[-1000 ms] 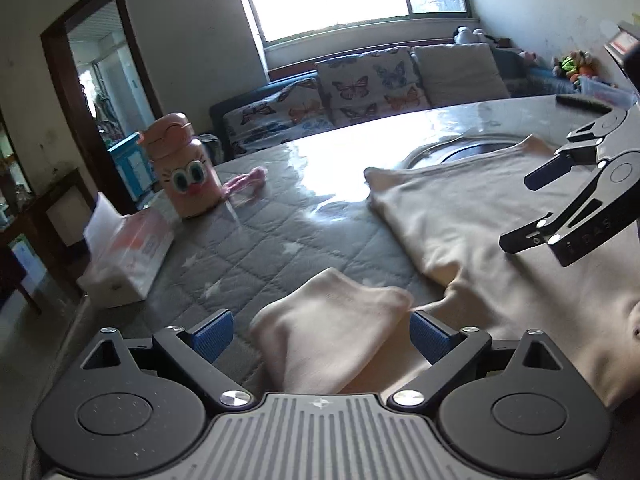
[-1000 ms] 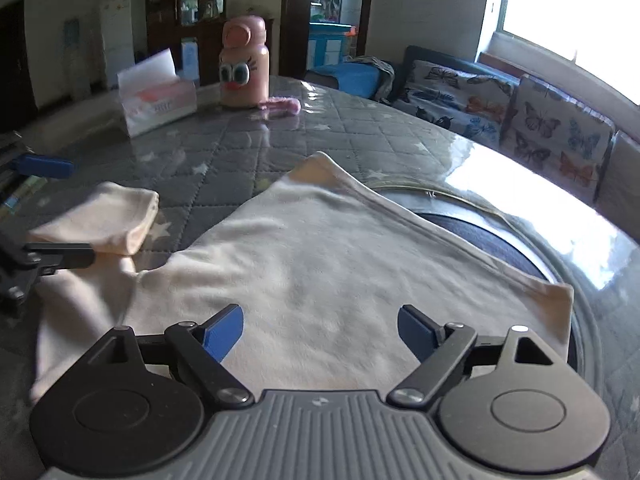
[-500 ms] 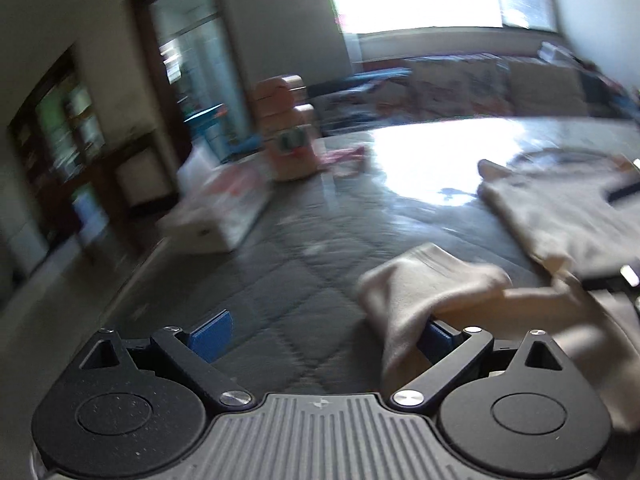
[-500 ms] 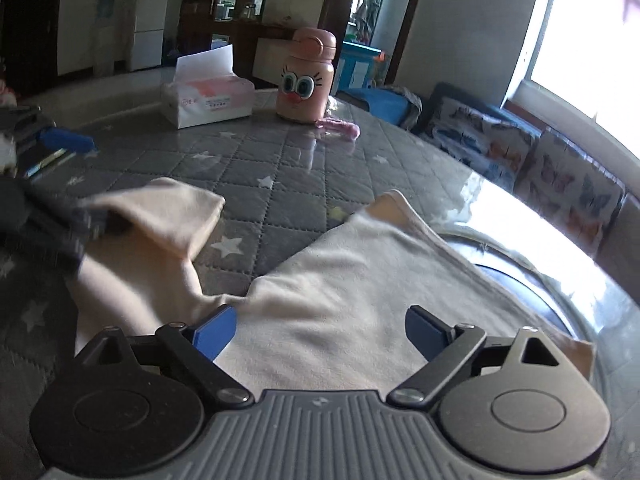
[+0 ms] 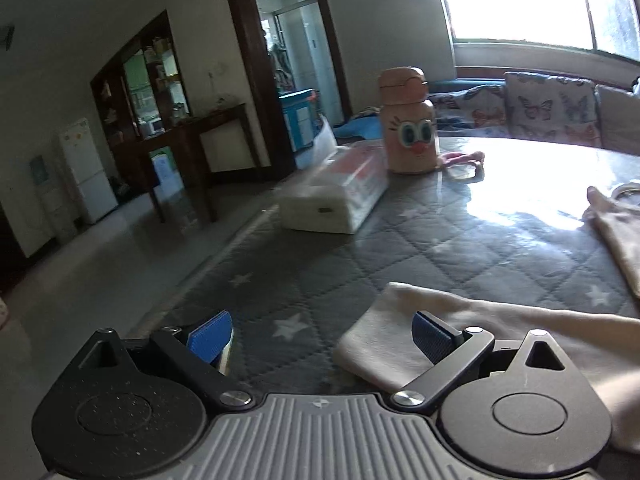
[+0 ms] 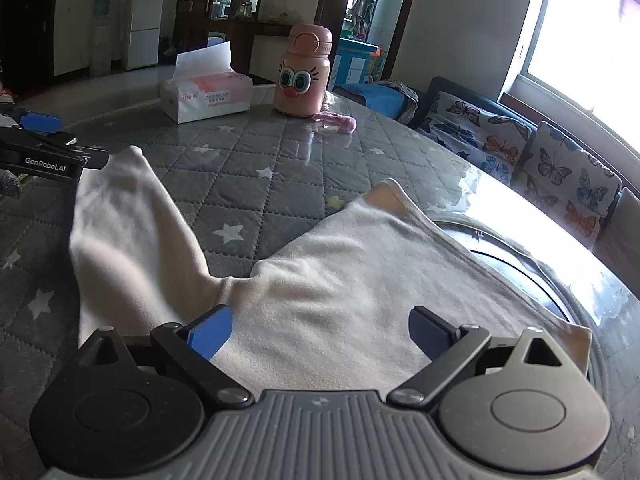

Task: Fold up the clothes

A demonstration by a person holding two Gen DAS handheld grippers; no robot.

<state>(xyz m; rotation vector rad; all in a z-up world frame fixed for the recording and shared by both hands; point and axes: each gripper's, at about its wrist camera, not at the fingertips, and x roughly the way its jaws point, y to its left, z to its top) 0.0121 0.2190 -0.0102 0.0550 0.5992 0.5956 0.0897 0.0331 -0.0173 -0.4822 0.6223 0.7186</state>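
- Cream knit top (image 6: 352,280) lies spread on the grey quilted table cover (image 6: 256,168), body toward the bright glass end of the table, one sleeve (image 6: 120,216) stretched out to the left in the right wrist view.
- Right gripper (image 6: 320,332): jaws spread wide, nothing pinched; it hangs just above the body of the top, near the lower edge. Judgement: it is placed there to pin or take the hem side while the sleeve is handled.
- Left gripper (image 5: 322,336): jaws spread wide. The right finger (image 5: 434,336) sits over the sleeve cuff (image 5: 396,340); the left finger is over bare cover. Cuff is not between the pads, so no grip. Cannot tell whether the right finger touches the cloth.
- From the right wrist view the left gripper (image 6: 56,148) is at the sleeve's far tip.
- Judgement: sleeve is laid out straight, ready to fold in over the body; that fold is not yet done.
- Pink cartoon bottle (image 6: 304,76) and tissue pack (image 6: 208,94) stand at the far edge, well apart from the top, clear of the work.
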